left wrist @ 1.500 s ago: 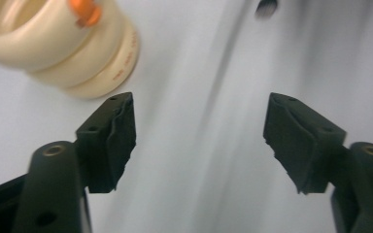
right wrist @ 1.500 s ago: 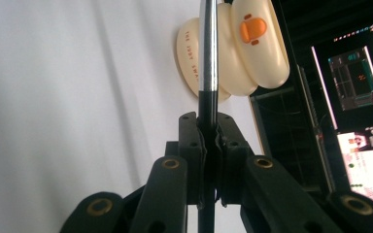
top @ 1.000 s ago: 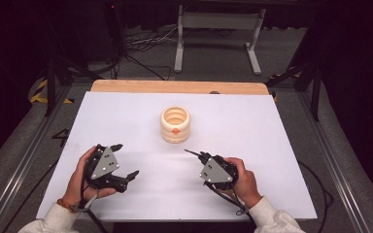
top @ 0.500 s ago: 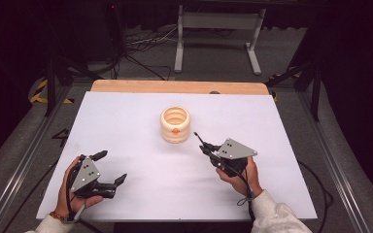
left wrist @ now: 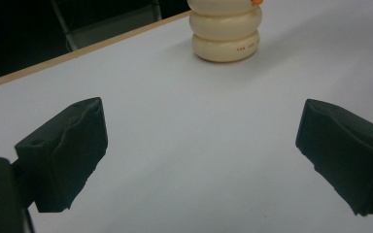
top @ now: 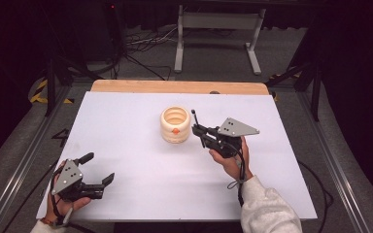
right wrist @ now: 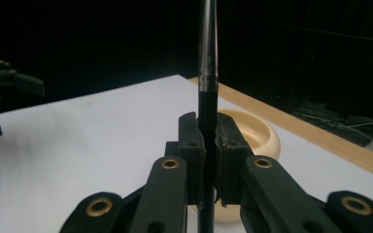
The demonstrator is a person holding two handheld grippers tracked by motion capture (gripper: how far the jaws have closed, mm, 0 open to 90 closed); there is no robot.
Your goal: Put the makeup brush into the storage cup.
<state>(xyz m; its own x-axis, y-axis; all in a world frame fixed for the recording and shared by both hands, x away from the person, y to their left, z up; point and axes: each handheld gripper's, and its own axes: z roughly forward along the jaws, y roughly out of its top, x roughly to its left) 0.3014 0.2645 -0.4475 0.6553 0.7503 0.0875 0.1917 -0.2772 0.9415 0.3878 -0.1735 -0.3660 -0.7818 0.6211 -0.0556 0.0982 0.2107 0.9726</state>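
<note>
Pen (right wrist: 208,43) looks light, stiff and slick, best pinched mid-shaft. Right gripper (top: 197,127) fingers clamp it upright beside the cup (top: 176,124). Left gripper (top: 98,168) fingers gape empty over the desk (top: 126,126).

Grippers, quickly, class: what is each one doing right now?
Left gripper: open, empty.
Right gripper: closed on a thin black pen.

- We see a thin dark pen (top: 194,118), its upper length metallic grey (right wrist: 208,43), standing nearly upright, pinched at its lower part in the right claw (right wrist: 208,160), just right of the holder.
- We see a cream ribbed holder (top: 176,124), three stacked rings with an orange spot on its near side, upright, open-topped, mid-desk toward the far edge.
</note>
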